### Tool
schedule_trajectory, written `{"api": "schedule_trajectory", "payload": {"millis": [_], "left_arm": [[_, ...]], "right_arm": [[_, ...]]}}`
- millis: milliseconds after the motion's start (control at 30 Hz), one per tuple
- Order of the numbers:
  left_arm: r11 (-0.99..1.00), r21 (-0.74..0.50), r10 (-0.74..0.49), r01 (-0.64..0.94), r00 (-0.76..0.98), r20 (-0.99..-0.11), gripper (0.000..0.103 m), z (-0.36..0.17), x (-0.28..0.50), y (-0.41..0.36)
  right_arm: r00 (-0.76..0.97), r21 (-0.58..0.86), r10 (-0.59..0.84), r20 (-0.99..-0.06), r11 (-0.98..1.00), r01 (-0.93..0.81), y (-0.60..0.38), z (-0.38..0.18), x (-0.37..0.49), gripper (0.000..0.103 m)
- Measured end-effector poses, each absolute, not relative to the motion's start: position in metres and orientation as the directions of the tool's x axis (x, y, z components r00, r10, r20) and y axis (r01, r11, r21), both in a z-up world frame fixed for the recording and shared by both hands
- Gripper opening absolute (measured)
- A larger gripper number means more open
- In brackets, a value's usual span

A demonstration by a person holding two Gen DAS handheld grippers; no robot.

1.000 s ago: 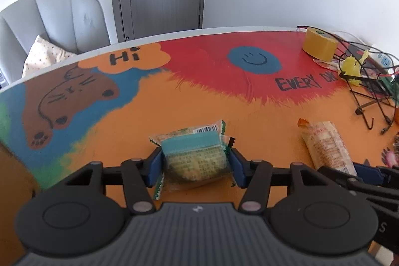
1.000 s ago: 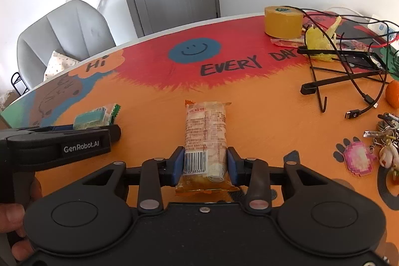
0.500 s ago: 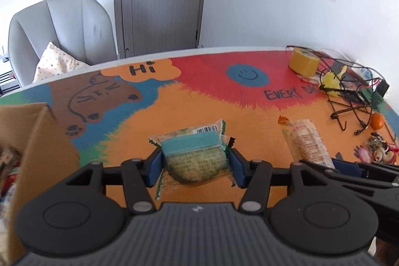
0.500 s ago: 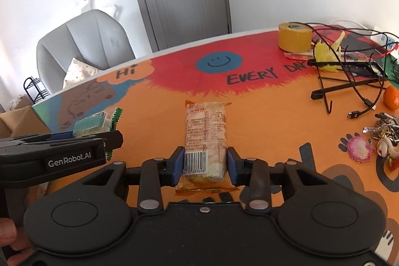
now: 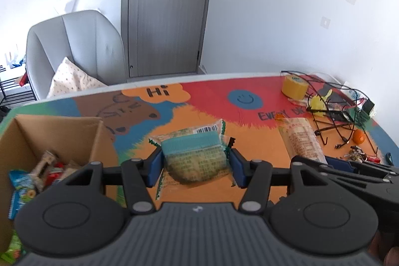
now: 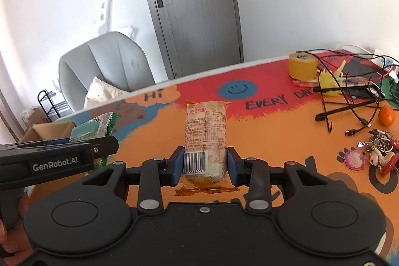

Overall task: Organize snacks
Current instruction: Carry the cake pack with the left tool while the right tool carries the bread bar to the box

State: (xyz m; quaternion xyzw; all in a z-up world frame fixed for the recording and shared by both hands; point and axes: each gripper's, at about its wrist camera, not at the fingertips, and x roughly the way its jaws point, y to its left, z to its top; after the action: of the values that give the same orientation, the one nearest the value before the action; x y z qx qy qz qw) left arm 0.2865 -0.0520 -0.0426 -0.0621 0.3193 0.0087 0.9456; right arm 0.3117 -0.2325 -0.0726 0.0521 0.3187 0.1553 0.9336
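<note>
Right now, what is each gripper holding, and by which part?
Left gripper clamps the green snack packet across its sides; right gripper clamps the orange snack packet near its barcode end.

Left gripper [image 5: 195, 166]: matte black body, ribbed grey top plate, two round recessed discs, silver rivets at the linkage pivots, blue pads [image 5: 155, 167] on the fingers. Side arm printed "GenRobot.AI" in white, one small screw near its tip.

Right gripper [image 6: 202, 165]: same black build, smooth top plate, central screw, silver rivets, blue pads [image 6: 177, 166].

"Hi" on tablecloth [image 5: 159, 92], "GenRobot.AI" on left tongs [image 6: 55, 163]
</note>
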Motion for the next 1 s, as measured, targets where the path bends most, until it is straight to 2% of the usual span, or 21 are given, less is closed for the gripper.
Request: {"api": "schedule_trajectory", "payload": {"millis": [633, 1000], "left_arm": [[0.986, -0.103, 0.057, -0.132, 0.841, -0.538, 0.055, 0.002, 0.236, -0.003], [0.966, -0.094, 0.158, -0.241, 0.839, -0.521, 0.055, 0.016, 0.206, 0.045]], "right_arm": [[0.73, 0.252, 0.475, -0.491, 0.88, -0.403, -0.191, -0.036, 0.291, 0.037], [0.676, 0.259, 0.578, -0.457, 0.814, -0.521, -0.141, -0.023, 0.283, 0.037]]}}
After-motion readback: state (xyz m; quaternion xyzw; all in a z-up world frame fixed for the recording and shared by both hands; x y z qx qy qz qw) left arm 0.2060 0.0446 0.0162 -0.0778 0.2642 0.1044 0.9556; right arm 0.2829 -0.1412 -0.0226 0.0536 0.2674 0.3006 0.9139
